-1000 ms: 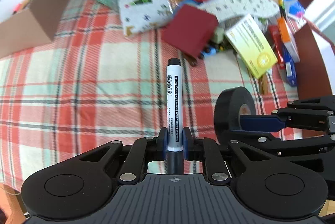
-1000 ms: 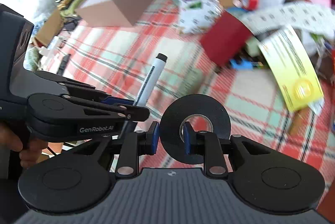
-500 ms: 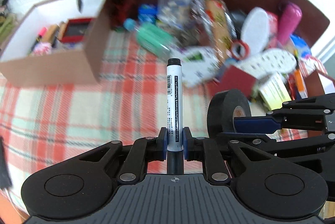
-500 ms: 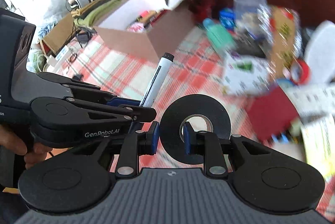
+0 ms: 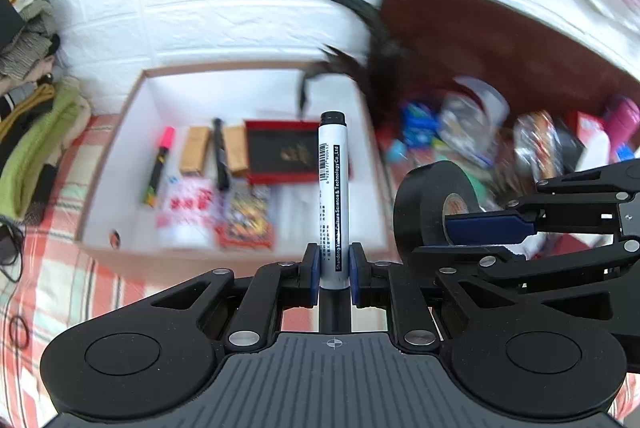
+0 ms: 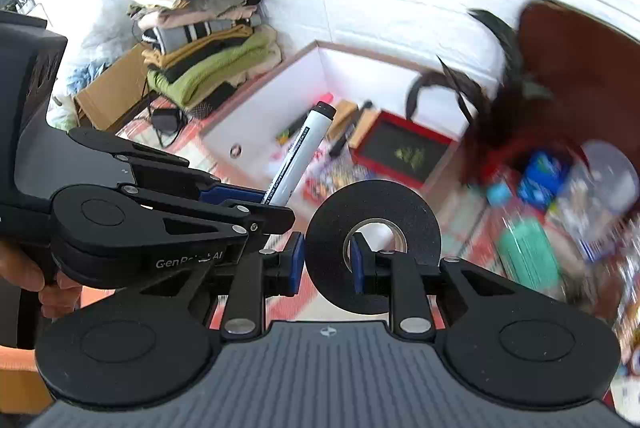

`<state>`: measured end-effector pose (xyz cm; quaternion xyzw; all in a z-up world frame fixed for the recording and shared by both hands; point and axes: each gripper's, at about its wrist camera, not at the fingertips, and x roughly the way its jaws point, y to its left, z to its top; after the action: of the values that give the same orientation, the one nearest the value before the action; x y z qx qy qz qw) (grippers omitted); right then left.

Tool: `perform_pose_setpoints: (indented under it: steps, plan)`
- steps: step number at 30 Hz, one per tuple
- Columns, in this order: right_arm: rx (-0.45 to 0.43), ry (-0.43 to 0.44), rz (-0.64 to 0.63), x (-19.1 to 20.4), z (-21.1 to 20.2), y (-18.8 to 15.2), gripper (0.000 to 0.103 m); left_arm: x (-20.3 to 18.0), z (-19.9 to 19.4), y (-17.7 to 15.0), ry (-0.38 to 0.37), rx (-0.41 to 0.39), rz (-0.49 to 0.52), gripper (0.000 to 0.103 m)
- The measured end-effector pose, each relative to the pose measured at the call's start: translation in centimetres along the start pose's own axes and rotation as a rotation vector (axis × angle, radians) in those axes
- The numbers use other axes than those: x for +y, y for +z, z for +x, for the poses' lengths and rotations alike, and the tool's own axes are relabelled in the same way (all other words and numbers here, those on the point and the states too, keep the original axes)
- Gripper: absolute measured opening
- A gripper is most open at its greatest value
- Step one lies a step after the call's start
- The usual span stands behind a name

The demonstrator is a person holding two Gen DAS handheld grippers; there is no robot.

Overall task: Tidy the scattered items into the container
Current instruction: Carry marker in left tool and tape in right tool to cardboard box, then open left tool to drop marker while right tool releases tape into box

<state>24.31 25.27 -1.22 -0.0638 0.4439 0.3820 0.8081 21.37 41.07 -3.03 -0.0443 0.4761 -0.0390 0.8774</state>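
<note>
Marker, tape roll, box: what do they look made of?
Marker: likely plastic, smooth white printed barrel, black cap. Tape roll: matte black, probably vinyl tape, on a printed core. Box: cardboard, brown edges, white inside.

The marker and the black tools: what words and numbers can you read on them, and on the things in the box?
"Shandong ... Culture Science & Technology Co.,Ltd", partly covered, on the marker.
Barcode digits on the marker: only "900412" is clear.
"GenRobot.AI", partly glared, on the left tool.
Red characters on the white packet in the box: too blurred to read.
Gold mark on the red-framed case: unreadable.
</note>
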Motion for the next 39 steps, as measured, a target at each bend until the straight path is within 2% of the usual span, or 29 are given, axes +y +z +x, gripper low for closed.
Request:
perform_pose_setpoints:
  steps: [5, 10, 18, 27, 28, 30, 32, 33, 34, 35, 39]
  plan:
    - [0.012, -0.011, -0.018, -0.3, 4.2, 3.2, 0.027, 3.4, 2.7, 2.0, 0.006, 0.009, -0.014, 0.010]
    - [0.036, -0.003, 0.024, -1.4, 8.0, 4.6, 0.027, 5.4, 5.6, 2.9, -0.001, 0.040, -0.018, 0.011]
    - [0.108, -0.024, 0.073, -2.8, 12.0, 4.8, 0.028, 7.0, 10.0, 3.0, -0.013, 0.104, -0.015, 0.011]
    - [0.180, -0.050, 0.091, -3.5, 14.3, 3.9, 0.028, 7.2, 12.8, 2.0, -0.017, 0.157, 0.000, 0.013]
    - [0.184, -0.057, 0.082, -3.4, 14.4, 3.9, 0.029, 7.2, 12.8, 1.9, -0.017, 0.160, -0.002, 0.031]
    - [0.185, -0.074, 0.056, -3.2, 14.4, 3.9, 0.029, 7.2, 12.9, 1.8, 0.014, 0.160, -0.011, 0.042]
    - [0.181, -0.093, 0.030, -3.0, 14.3, 4.0, 0.031, 7.6, 13.0, 1.8, 0.083, 0.164, -0.029, 0.082]
    - [0.181, -0.107, 0.031, -3.2, 14.2, 4.1, 0.035, 7.9, 13.1, 1.7, 0.133, 0.166, -0.044, 0.090]
    - [0.177, -0.114, 0.032, -3.3, 14.1, 4.1, 0.046, 8.2, 13.0, 1.6, 0.158, 0.160, -0.063, 0.098]
    - [0.164, -0.110, 0.031, -3.3, 13.8, 4.1, 0.059, 8.7, 12.8, 1.4, 0.150, 0.158, -0.089, 0.098]
    - [0.129, -0.123, -0.011, -2.6, 12.7, 4.1, 0.075, 9.9, 12.2, 0.6, 0.114, 0.173, -0.172, 0.103]
